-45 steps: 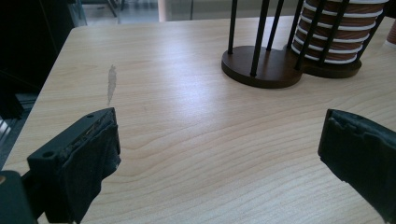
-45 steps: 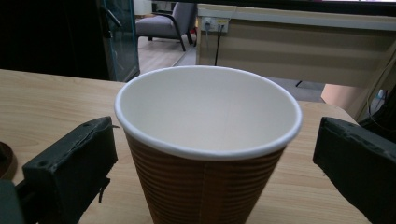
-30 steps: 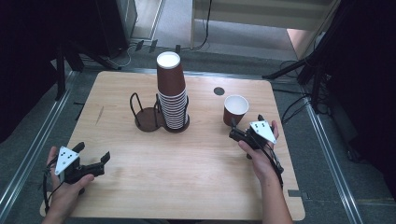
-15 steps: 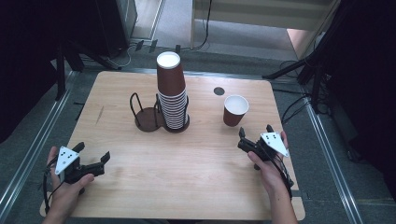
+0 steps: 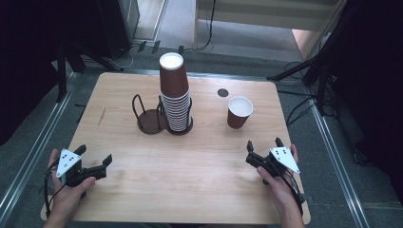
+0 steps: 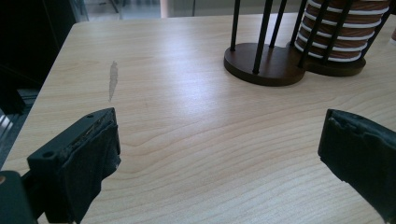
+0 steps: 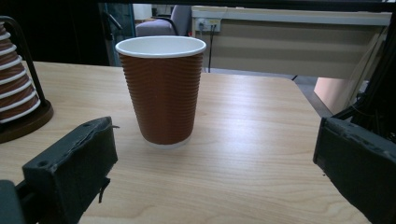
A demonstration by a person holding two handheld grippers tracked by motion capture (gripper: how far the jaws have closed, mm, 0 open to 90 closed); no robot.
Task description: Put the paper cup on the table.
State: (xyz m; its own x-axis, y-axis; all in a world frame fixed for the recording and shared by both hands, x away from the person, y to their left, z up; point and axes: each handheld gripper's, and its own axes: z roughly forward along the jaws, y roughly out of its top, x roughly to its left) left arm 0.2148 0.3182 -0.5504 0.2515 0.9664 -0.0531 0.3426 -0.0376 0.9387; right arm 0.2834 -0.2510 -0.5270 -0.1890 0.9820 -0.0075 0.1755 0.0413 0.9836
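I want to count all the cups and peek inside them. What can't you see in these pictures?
- Stack of cups, high view: rims too fine and partly behind the holder's rods to count; both gripper views crop it at the frame edge.
- Single cup, right gripper view: its bottom inside is hidden by its own wall.
- Dark spot on the table, high view: too small to identify.

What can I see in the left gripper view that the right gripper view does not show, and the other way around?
The left gripper view alone has the empty half of the cup holder and a grey mark on the wood. The right gripper view alone has the single upright cup, standing free, and a power socket behind. Both share the wooden table, the stack of cups and open black jaws.
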